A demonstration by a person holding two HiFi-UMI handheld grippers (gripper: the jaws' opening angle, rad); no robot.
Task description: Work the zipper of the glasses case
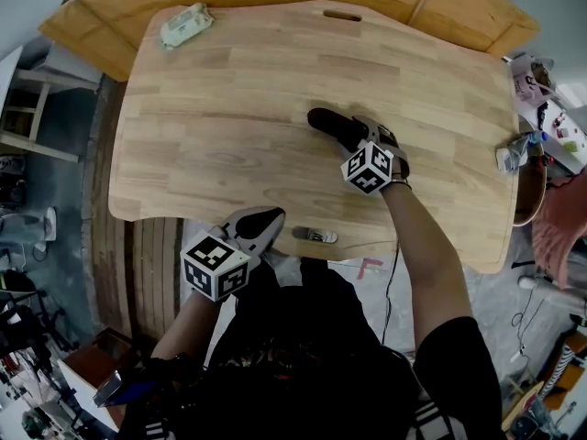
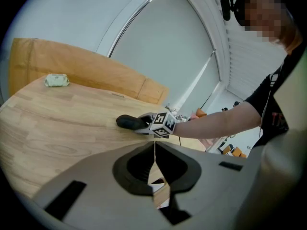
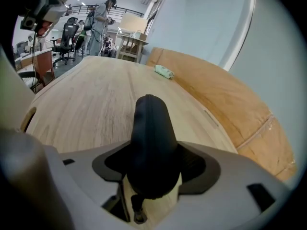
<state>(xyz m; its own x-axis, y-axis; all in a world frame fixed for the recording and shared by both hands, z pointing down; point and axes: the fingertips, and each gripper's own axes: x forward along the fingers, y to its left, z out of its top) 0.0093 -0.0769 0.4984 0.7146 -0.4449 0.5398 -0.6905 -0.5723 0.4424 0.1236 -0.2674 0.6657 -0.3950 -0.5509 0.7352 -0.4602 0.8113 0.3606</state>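
A black zippered glasses case (image 1: 332, 126) lies on the wooden table (image 1: 229, 108), right of its middle. My right gripper (image 1: 359, 139) is shut on the case's near end. In the right gripper view the case (image 3: 149, 138) fills the gap between both pads, and its zipper pull (image 3: 138, 216) hangs at the near end. My left gripper (image 1: 264, 222) hovers at the table's front edge, well short of the case, shut with nothing in it. In the left gripper view its jaws (image 2: 154, 146) meet in a thin line, and the case (image 2: 128, 122) shows far ahead with the right gripper on it.
A green-white packet (image 1: 186, 24) lies at the table's far left corner. A small metal object (image 1: 317, 236) sits at the front edge. A slot (image 1: 342, 15) is cut near the far edge. Clutter (image 1: 515, 152) crowds the right edge. A wooden bench (image 1: 459, 7) stands behind.
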